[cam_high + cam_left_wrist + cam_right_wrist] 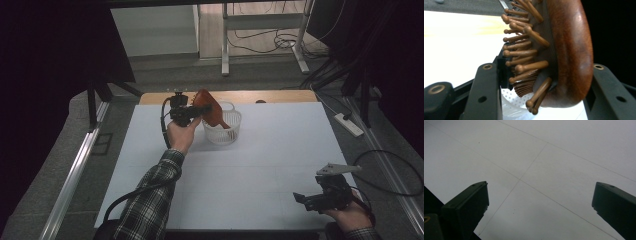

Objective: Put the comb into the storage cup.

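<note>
A brown wooden hairbrush (209, 109) with peg bristles hangs tilted over a white perforated basket (223, 132) at the back middle of the table. My left gripper (195, 112) is shut on the brush's head, just left of the basket. In the left gripper view the hairbrush (569, 50) sits between the two black jaws of my left gripper (543, 67), bristles toward the left jaw, with the basket (511, 103) showing below. My right gripper (301, 198) rests low at the table's near right corner; in the right gripper view my right gripper (540, 195) is open over bare white surface.
The white table top (260, 165) has a wooden strip (280, 96) along its far edge. Beyond it stand a metal frame (225, 45) and loose cables on the floor. A power strip (349, 124) lies on the floor to the right. Dark curtains hang on both sides.
</note>
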Demonstrator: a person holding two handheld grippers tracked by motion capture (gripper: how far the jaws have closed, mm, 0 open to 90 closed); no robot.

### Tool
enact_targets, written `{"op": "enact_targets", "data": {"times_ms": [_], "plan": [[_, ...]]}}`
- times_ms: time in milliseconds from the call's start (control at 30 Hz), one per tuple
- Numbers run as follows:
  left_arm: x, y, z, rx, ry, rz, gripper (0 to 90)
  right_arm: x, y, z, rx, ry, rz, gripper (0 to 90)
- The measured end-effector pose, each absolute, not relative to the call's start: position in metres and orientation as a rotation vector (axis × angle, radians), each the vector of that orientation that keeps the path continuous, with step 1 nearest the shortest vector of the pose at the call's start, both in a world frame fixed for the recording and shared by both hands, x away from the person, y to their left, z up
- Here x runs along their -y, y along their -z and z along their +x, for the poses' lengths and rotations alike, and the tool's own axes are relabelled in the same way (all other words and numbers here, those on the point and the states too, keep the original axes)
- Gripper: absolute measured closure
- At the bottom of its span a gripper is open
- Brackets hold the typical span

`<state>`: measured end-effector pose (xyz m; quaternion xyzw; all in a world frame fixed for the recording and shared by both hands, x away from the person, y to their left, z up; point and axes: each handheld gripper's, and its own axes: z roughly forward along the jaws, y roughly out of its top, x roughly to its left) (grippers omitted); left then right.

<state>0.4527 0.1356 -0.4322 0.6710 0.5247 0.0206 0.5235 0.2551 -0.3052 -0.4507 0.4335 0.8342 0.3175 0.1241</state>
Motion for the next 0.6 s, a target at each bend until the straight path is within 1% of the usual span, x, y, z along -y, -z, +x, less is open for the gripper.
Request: {"op": "enact_targets", "data": {"times_ms": [300, 600], "plan": [[-0.1409, 0.439, 0.4544, -1.289, -0.022, 1.573, 48.2, 0.305, 0.4509, 0.2553, -2.433, -0.922, 1.266, 1.2], [-0.1459, 0.4422, 0.4561, -1.298, -0.012, 1.584, 43.8, 0.3046, 0.4509, 0.2555, -2.436, -0.918, 1.266, 1.2]]}}
